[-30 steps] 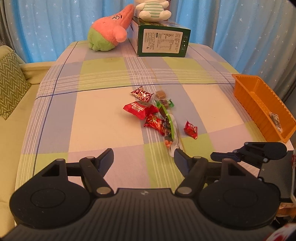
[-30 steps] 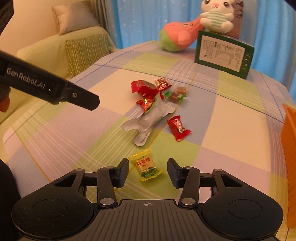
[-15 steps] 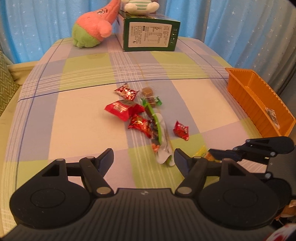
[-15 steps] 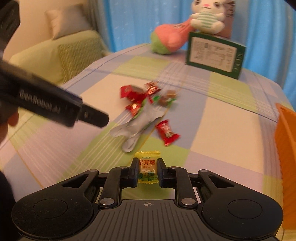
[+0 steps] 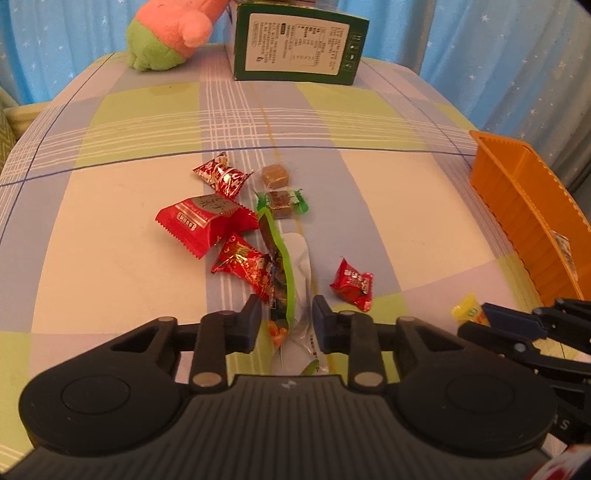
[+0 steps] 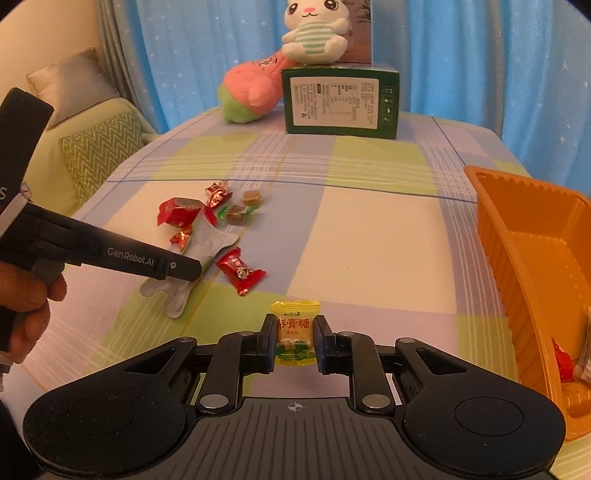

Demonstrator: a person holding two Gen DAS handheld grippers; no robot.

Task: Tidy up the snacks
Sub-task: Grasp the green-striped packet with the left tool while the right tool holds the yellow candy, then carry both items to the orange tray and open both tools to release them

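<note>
Loose snacks lie mid-table on the checked cloth. My left gripper is low over the near end of a long green-and-white packet. Its jaws are closing, and the pads meet the packet's sides. My right gripper is shut on a yellow candy, held a little above the cloth; the candy also shows at the right in the left wrist view. Beside the packet lie a small red candy, a large red packet, other red sweets and two brown candies.
An orange tray holding a few snacks stands at the table's right edge. At the far end are a green box, a pink-and-green plush and a white rabbit plush. A sofa with cushions is to the left.
My left gripper moved forward and down over the long packet and its jaws came together around it. My right gripper closed on the yellow candy and carried it off the cloth.
</note>
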